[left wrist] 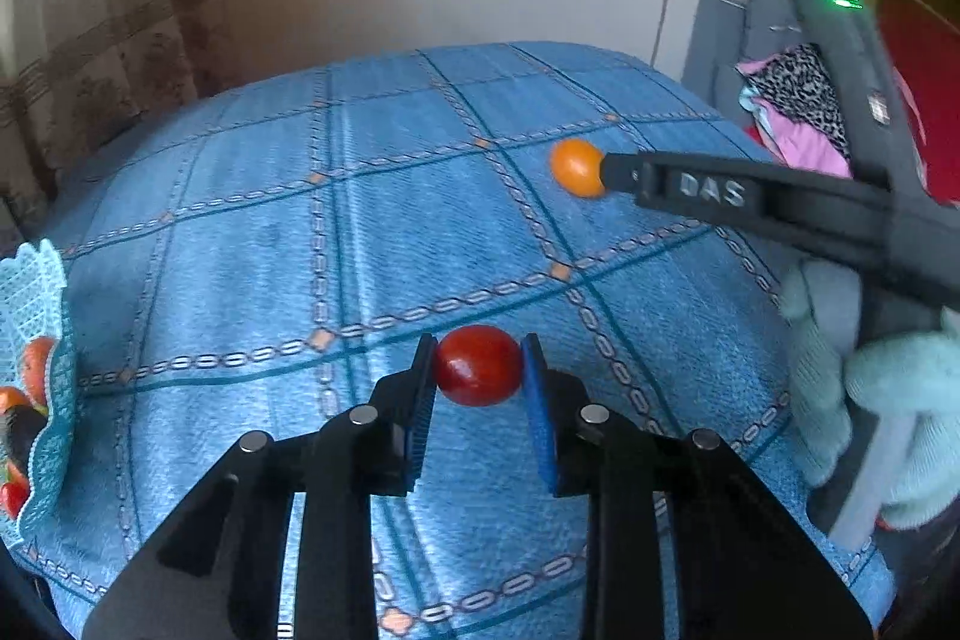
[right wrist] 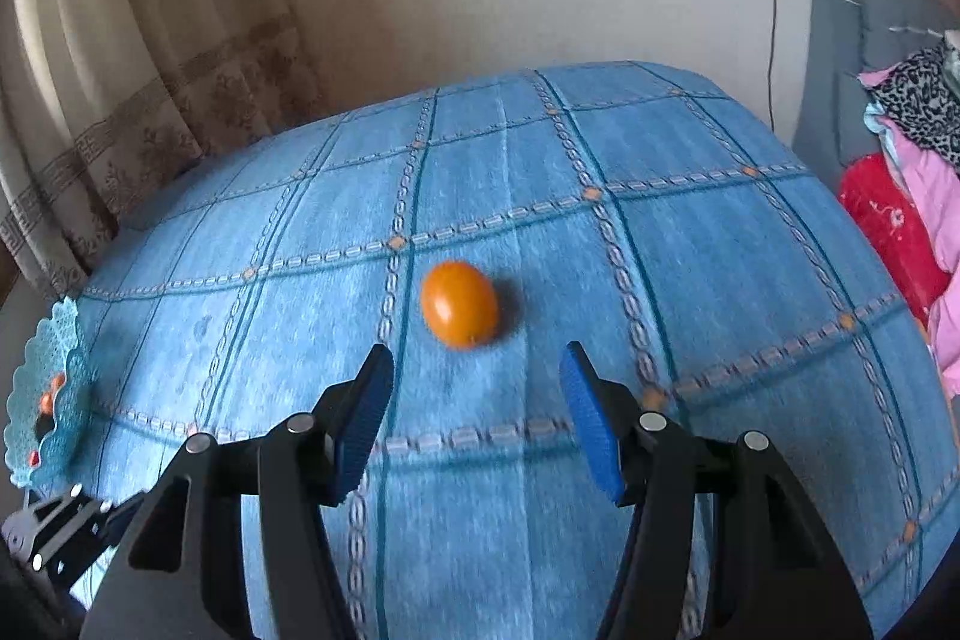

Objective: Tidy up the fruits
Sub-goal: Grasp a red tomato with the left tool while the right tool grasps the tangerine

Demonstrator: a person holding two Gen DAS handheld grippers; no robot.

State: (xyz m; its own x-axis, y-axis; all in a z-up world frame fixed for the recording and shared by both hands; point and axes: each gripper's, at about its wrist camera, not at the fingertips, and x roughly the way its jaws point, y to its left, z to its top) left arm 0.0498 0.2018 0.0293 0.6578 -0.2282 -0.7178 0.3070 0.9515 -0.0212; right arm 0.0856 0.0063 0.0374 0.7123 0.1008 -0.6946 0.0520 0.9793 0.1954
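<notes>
A red tomato (left wrist: pixel 478 366) sits between the blue pads of my left gripper (left wrist: pixel 480 376), which is shut on it just above the blue checked cloth (left wrist: pixel 300 250). An orange tomato (right wrist: pixel 459 303) lies on the cloth (right wrist: pixel 720 280), a short way ahead of my right gripper (right wrist: pixel 477 364), whose fingers are open and apart from it. In the left wrist view the right gripper (left wrist: pixel 609 172) reaches in from the right, its tip right beside the orange tomato (left wrist: pixel 576 167).
A light blue lacy basket (left wrist: pixel 42 292) holding red and orange fruits stands at the cloth's left edge, also visible as the basket (right wrist: pixel 36 388) in the right wrist view. A gloved hand (left wrist: pixel 870 388) holds the right gripper. Folded clothes (right wrist: pixel 912 148) are piled at the right, curtains behind.
</notes>
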